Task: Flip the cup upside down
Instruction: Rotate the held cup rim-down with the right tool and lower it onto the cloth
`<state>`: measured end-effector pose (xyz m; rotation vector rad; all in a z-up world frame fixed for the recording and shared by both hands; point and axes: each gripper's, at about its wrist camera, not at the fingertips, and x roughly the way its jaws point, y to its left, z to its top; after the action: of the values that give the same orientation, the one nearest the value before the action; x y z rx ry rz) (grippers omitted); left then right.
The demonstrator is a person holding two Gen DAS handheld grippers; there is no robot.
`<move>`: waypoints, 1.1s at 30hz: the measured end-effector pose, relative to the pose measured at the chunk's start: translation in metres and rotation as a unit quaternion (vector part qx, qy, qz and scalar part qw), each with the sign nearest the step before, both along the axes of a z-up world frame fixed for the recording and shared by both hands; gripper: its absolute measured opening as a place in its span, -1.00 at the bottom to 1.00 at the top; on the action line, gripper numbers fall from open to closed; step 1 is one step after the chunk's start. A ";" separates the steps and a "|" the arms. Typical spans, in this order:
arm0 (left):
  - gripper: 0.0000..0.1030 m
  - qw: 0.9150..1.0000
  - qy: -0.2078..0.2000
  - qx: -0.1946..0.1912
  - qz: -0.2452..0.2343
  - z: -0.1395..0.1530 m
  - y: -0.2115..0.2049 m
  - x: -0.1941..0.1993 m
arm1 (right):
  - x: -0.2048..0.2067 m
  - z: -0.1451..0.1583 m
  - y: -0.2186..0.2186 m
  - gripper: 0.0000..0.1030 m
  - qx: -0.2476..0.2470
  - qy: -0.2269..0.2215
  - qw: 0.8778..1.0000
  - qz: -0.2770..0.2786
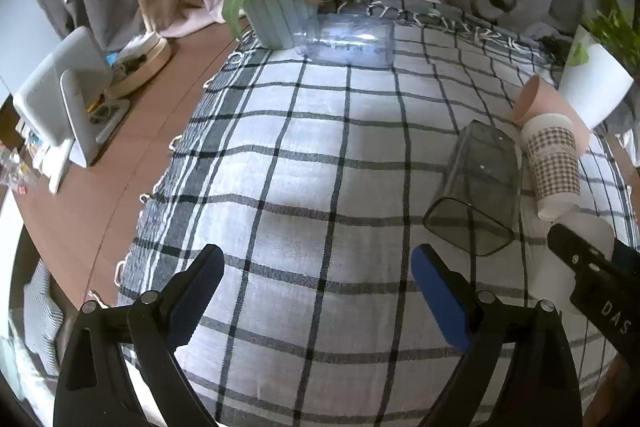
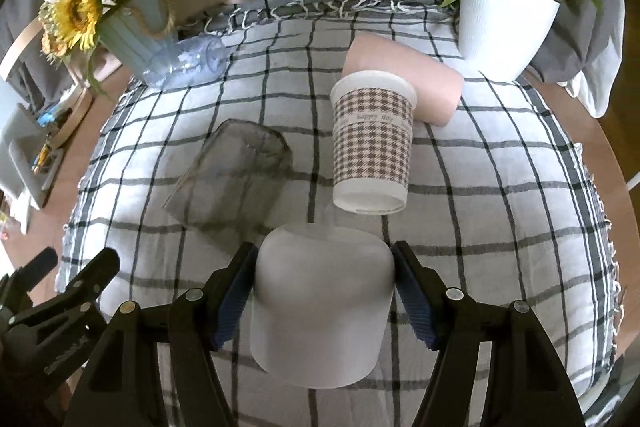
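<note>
The right claw [image 2: 323, 281] is gripping a frosted white cup [image 2: 320, 307] — pads pressing both its sides, closed end pointing away, just above the checked cloth [image 2: 480, 227] covering the bench [image 1: 104, 167]. The left claw [image 1: 316, 291] is hanging wide open over bare cloth, holding nothing. Beyond the cup, a grey glass [image 2: 232, 175], a houndstooth paper cup [image 2: 372, 147] and a pink cup [image 2: 404, 83] are lying on their sides — the last two touching.
</note>
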<state>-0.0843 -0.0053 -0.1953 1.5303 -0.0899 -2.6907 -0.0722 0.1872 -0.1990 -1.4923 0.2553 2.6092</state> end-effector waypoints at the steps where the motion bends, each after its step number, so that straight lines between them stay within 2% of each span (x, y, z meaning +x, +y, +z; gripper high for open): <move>1: 0.86 1.000 -0.001 -0.001 0.004 -0.002 -0.001 0.000 | -0.001 -0.001 0.000 0.31 0.003 0.007 1.000 -0.001; 4: 0.86 1.000 -0.004 -0.011 0.008 -0.009 0.000 0.001 | -0.001 -0.004 -0.001 0.31 0.021 0.028 0.999 -0.008; 10: 0.86 1.000 -0.019 -0.011 0.007 -0.016 -0.001 0.008 | 0.008 -0.014 -0.007 0.31 0.030 0.027 0.999 0.002; 22: 0.86 1.000 -0.016 -0.011 -0.005 -0.005 0.004 0.014 | 0.036 -0.015 -0.016 0.31 0.019 -0.004 1.000 0.013; 33: 0.86 0.999 -0.028 -0.016 -0.009 -0.008 0.004 0.017 | 0.041 -0.019 -0.020 0.31 0.016 -0.016 1.000 0.022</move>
<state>-0.0669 -0.0017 -0.2034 1.6034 -0.1476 -2.6470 -0.0308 0.1668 -0.2176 -1.5436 0.1790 2.6073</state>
